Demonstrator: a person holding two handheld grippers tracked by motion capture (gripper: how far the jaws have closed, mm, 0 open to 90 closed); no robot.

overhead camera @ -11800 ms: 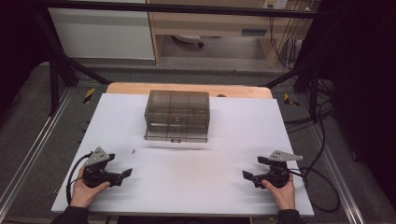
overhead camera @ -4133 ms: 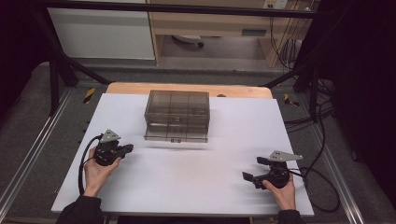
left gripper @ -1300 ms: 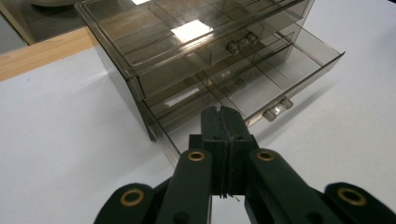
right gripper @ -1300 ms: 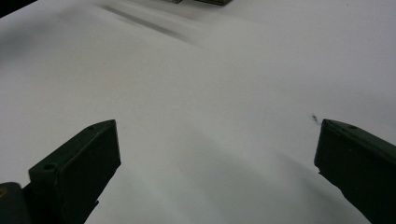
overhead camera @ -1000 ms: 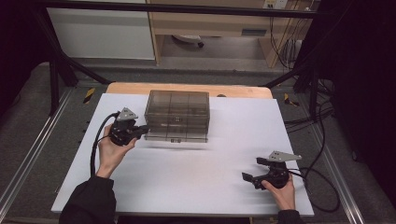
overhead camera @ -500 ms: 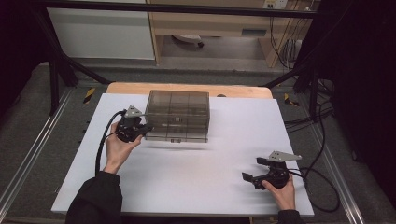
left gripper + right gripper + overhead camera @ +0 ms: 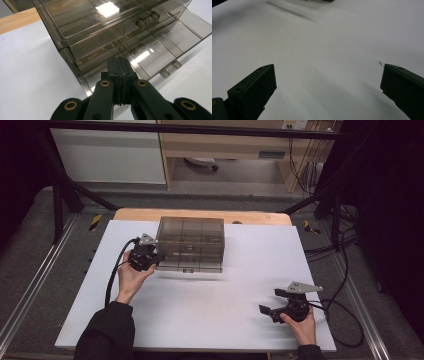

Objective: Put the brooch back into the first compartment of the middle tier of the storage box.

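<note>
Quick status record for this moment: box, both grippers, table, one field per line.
drawer box: smoky clear plastic drawer box, far centre of the table, drawers look shut
left gripper: left gripper jaws shut, empty, tips at the box's lower left front corner; contact unclear
right gripper: right gripper jaws open, empty, low over the near right of the table
table: white table

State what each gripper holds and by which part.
Nothing is held. The left gripper has its jaws shut empty beside the smoky drawer box; the right gripper rests open on the table.
</note>
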